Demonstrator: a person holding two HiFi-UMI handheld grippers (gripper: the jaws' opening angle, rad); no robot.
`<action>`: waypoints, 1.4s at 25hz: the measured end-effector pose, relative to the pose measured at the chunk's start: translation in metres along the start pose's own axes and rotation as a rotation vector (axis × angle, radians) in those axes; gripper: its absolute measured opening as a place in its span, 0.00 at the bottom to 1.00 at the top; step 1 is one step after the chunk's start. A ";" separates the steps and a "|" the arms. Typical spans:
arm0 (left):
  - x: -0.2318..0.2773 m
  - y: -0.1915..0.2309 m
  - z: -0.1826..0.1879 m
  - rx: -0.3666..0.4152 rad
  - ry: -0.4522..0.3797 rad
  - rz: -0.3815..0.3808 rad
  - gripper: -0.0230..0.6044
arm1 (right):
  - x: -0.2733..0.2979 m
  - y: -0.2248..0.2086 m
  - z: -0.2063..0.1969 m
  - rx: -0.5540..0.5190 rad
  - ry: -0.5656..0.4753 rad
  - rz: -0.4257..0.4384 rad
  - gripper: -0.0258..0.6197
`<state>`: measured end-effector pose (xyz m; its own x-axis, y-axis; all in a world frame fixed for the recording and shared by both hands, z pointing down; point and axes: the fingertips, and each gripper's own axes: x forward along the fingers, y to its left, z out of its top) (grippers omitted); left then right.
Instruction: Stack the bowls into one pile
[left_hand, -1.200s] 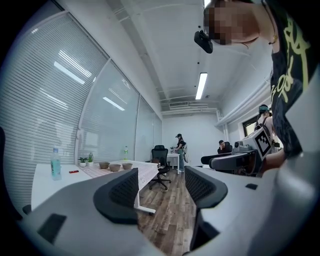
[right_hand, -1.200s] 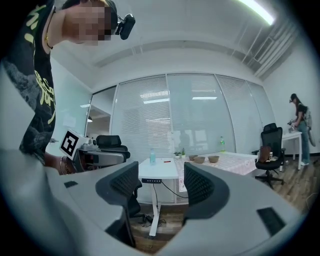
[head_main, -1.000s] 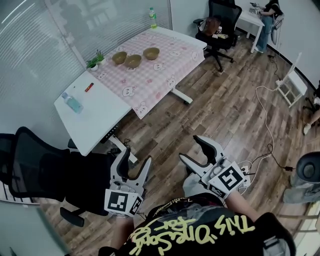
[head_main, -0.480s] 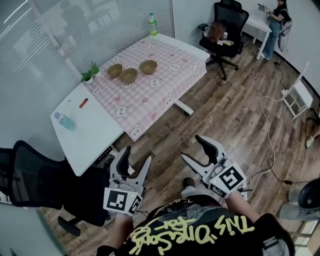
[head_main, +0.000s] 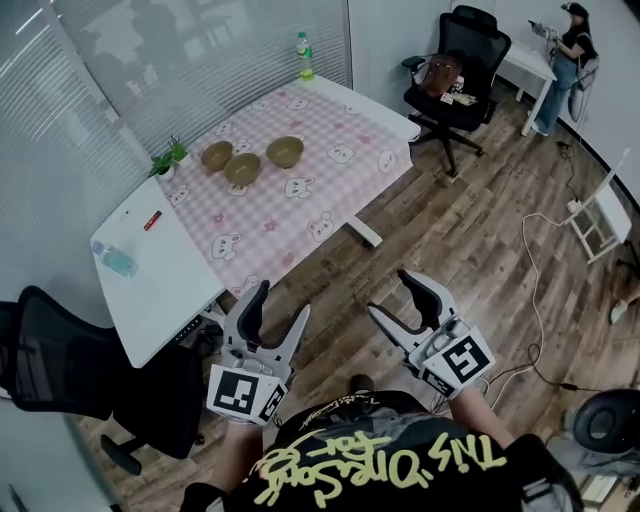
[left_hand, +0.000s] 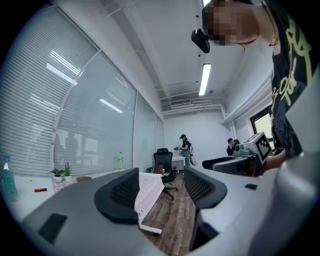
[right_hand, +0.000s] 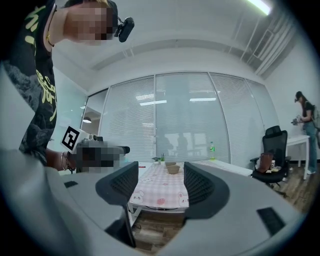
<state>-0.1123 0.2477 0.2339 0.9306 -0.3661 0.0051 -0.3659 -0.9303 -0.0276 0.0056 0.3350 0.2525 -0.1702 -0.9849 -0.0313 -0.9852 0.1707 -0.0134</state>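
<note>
Three tan bowls (head_main: 216, 155) (head_main: 242, 168) (head_main: 285, 151) stand apart in a loose row on the far side of the pink checked cloth on the white table (head_main: 160, 290). They are small in the right gripper view, where the nearest bowl (right_hand: 173, 169) shows between the jaws, far off. My left gripper (head_main: 275, 318) and right gripper (head_main: 395, 298) are held level over the wooden floor, well short of the table. Both are open with nothing between their jaws. The left gripper (left_hand: 161, 187) faces along the table's right edge; the right gripper (right_hand: 161, 180) faces the table's end.
A black office chair (head_main: 90, 375) stands at the table's near left end, another (head_main: 455, 60) beyond its far corner. On the table are a green bottle (head_main: 303, 52), a small plant (head_main: 165, 158) and a water bottle (head_main: 112, 260). A person (head_main: 575, 40) works at a far desk.
I have moved forward with both grippers: the table and bowls sit lower and further left in the head view. Both grippers stay open and empty.
</note>
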 end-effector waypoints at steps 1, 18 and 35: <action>0.006 -0.002 0.000 0.004 0.004 -0.003 0.47 | -0.001 -0.006 -0.001 0.005 0.001 -0.001 0.46; 0.031 -0.002 -0.015 -0.011 0.053 0.031 0.47 | 0.020 -0.027 -0.023 0.052 0.029 0.092 0.46; 0.039 -0.001 -0.011 -0.014 0.038 0.072 0.45 | 0.016 -0.031 -0.029 0.079 0.058 0.123 0.46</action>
<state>-0.0761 0.2347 0.2447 0.9005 -0.4329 0.0416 -0.4326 -0.9014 -0.0156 0.0328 0.3129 0.2819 -0.2924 -0.9561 0.0204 -0.9528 0.2894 -0.0918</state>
